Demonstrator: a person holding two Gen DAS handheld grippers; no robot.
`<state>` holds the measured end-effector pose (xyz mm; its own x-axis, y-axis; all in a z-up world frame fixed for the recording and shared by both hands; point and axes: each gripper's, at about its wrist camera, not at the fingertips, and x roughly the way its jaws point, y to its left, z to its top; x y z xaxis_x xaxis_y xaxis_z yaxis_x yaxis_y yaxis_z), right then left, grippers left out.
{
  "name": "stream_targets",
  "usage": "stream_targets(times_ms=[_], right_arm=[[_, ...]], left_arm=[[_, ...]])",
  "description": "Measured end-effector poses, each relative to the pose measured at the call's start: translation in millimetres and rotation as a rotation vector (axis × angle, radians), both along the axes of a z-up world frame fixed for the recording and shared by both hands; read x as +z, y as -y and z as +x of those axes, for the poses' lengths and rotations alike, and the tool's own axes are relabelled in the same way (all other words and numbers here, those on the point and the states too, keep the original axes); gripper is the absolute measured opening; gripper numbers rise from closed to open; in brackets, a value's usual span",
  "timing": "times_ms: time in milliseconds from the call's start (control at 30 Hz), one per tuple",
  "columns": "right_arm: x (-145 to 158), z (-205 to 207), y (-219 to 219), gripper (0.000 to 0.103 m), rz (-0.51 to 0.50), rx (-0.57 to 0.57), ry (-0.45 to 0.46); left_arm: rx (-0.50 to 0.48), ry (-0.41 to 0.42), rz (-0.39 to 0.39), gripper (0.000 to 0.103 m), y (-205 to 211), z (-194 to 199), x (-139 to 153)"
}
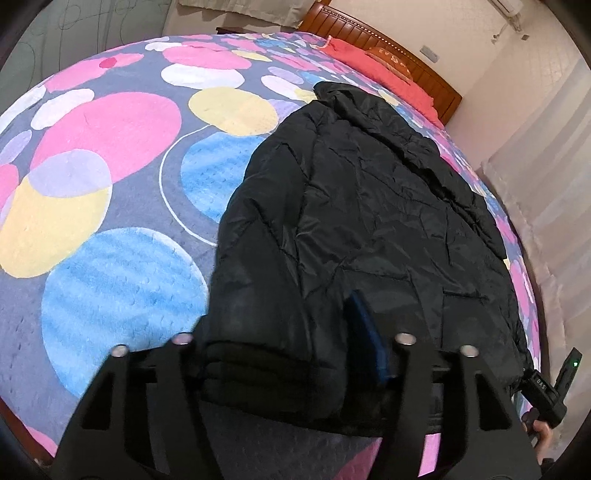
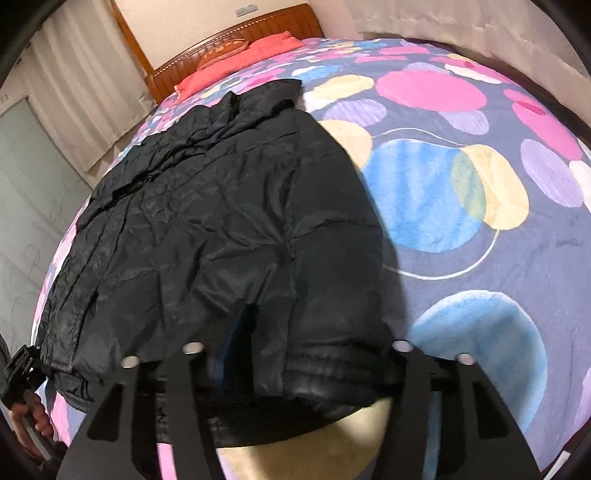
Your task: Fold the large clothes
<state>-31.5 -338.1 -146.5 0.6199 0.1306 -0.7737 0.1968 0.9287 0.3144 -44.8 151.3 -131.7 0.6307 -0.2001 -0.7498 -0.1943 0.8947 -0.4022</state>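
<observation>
A black quilted puffer jacket (image 1: 369, 221) lies spread on a bed, collar toward the headboard; it also shows in the right wrist view (image 2: 221, 221). My left gripper (image 1: 291, 343) is at the jacket's near hem, jaws wide apart with the ribbed hem and folded sleeve between them; one blue pad (image 1: 364, 332) shows. My right gripper (image 2: 295, 350) stands the same way at the hem's other corner, jaws wide apart around the ribbed cuff edge; its left blue pad (image 2: 236, 332) shows. The other hand-held gripper appears at the frame edge in each view (image 1: 546, 391) (image 2: 22, 369).
The bed carries a blanket (image 1: 110, 184) with large pink, blue and yellow circles. A red pillow (image 1: 369, 55) and wooden headboard (image 2: 221, 33) are at the far end. Pale curtains (image 2: 85, 92) and walls flank the bed.
</observation>
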Motion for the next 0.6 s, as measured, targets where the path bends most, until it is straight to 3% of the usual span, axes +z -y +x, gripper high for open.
stream_targets(times_ms=[33,67,167,433,600], right_arm=[[1.1,-0.9,-2.8,0.040,0.002,0.008,0.009],[1.8,-1.1,-2.8,0.031,0.012,0.015,0.015],[4.6,-3.5,-0.5,0.024,0.046,0.019,0.030],[23.0,-27.1,3.4,0.019,0.109,0.055,0.079],[32.2,-28.5,6.2,0.018,0.171,0.074,0.120]], left_arm=[[-0.005,0.005,-0.022,0.032,-1.5,-0.2,0.2],[-0.005,0.006,-0.035,0.029,-2.4,-0.8,0.5],[-0.008,0.033,-0.047,0.017,-2.2,-5.1,5.5],[-0.031,0.086,-0.075,0.014,-4.0,-26.9,29.1],[-0.028,0.113,-0.161,0.013,-11.5,-27.0,41.8]])
